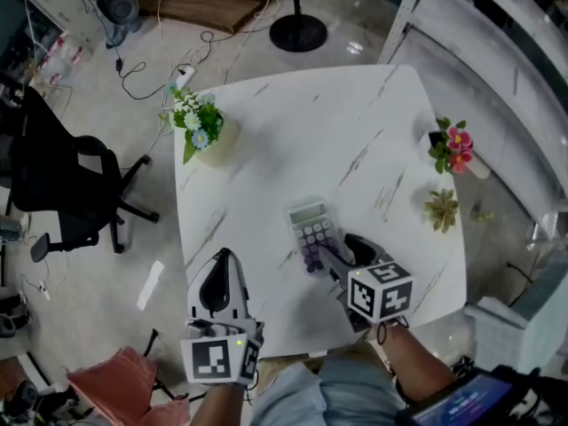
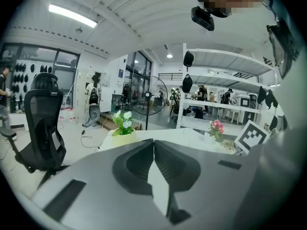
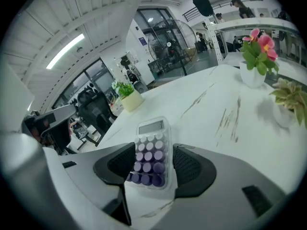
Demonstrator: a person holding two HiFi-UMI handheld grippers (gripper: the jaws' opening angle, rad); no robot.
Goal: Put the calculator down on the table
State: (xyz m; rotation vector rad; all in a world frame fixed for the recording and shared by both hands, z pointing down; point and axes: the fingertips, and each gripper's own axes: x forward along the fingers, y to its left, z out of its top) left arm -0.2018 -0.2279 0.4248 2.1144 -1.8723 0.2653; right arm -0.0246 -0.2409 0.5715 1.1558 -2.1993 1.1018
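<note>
A white calculator (image 1: 312, 232) with purple keys lies flat on the white marble table (image 1: 337, 122), near the front edge. My right gripper (image 1: 335, 248) is at its near end and stands open. In the right gripper view the calculator (image 3: 151, 152) sits between the two dark pads, with a narrow gap at each side, and the gripper (image 3: 153, 148) straddles its lower half. My left gripper (image 1: 223, 257) hovers over the table's front left part, shut with nothing in it. In the left gripper view its tips (image 2: 153, 143) meet.
A pot of white and blue flowers (image 1: 202, 131) stands at the table's far left. A pink flower pot (image 1: 455, 149) and a small succulent (image 1: 441, 209) stand along the right edge. A black office chair (image 1: 62, 185) is on the floor at the left.
</note>
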